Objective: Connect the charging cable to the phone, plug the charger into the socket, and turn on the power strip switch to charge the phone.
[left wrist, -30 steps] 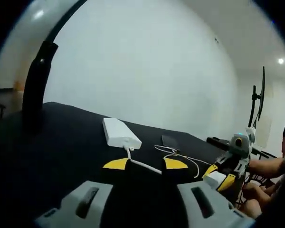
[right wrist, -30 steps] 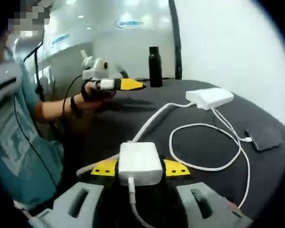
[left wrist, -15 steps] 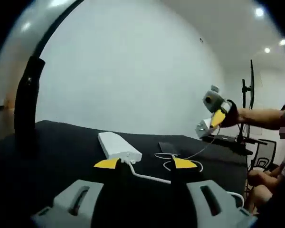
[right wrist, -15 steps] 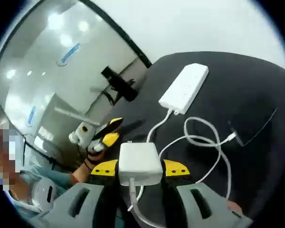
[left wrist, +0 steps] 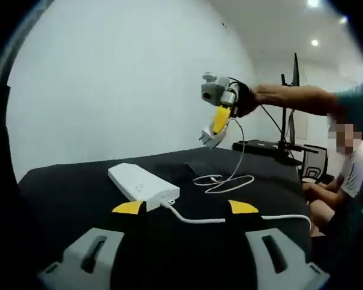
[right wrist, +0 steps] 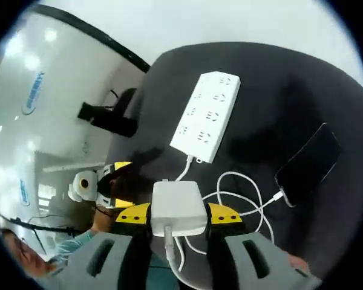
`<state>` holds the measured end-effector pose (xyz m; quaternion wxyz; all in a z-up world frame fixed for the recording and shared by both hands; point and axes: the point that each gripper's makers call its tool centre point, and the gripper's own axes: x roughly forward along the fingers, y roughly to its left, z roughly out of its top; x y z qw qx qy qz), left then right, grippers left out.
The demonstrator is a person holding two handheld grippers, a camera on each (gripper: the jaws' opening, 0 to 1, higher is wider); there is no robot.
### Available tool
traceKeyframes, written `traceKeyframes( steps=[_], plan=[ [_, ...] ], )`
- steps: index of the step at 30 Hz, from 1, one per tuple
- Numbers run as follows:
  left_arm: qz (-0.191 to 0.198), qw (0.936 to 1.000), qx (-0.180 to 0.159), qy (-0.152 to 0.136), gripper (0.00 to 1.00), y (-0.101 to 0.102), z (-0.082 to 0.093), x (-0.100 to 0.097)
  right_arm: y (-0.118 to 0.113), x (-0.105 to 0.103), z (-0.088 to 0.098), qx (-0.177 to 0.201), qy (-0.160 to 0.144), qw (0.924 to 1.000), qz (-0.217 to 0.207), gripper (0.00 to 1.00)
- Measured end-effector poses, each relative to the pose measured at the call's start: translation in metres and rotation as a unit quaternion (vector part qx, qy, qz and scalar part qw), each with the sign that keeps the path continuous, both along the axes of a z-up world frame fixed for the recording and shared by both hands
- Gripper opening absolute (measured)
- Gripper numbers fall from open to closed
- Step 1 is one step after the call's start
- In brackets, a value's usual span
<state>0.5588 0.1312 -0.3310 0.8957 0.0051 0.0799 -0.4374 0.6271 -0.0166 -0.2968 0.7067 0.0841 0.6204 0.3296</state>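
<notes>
Between right claw [right wrist: 178, 212] jaws: boxy white charger [right wrist: 178, 207].

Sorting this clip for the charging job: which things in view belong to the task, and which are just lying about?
Belongs to the job:
- charger, held in the right gripper
- white charging cable
- phone on the table
- power strip
- left gripper, jaws open

Just lying about:
- black bottle
- monitor stand
- black table
</notes>
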Motion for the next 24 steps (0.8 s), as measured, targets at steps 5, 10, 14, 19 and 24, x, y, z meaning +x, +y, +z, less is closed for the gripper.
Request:
traceKeyframes(
  steps=[5, 10, 14, 19, 24],
  plan=[
    [-0.074, 0.9964, 0.041, -0.009, 0.36, -0.002, -0.015, 0.007, 0.017, -0.003, -0.016, -0.041, 0.057, 0.9975, -0.004, 0.32],
    [-0.094, 0.9952, 0.028, 0.007, 0.40, -0.004, -0.023, 0.020, 0.028, 0.012, -0.039, -0.105, 0.098, 0.9895, 0.011, 0.32],
    [-0.090, 0.9951, 0.039, 0.011, 0.38, 0.000, -0.032, 0.028, 0.045, 0.004, -0.058, -0.136, 0.131, 0.9818, 0.023, 0.32],
    [-0.108, 0.9864, 0.103, 0.070, 0.36, 0.005, -0.042, 0.034, 0.046, 0.022, -0.074, -0.172, 0.152, 0.9732, 0.019, 0.32],
    [-0.148, 0.9700, 0.161, 0.107, 0.35, 0.000, -0.033, 0.043, 0.039, 0.041, -0.079, -0.189, 0.166, 0.9678, 0.016, 0.32]
  ],
)
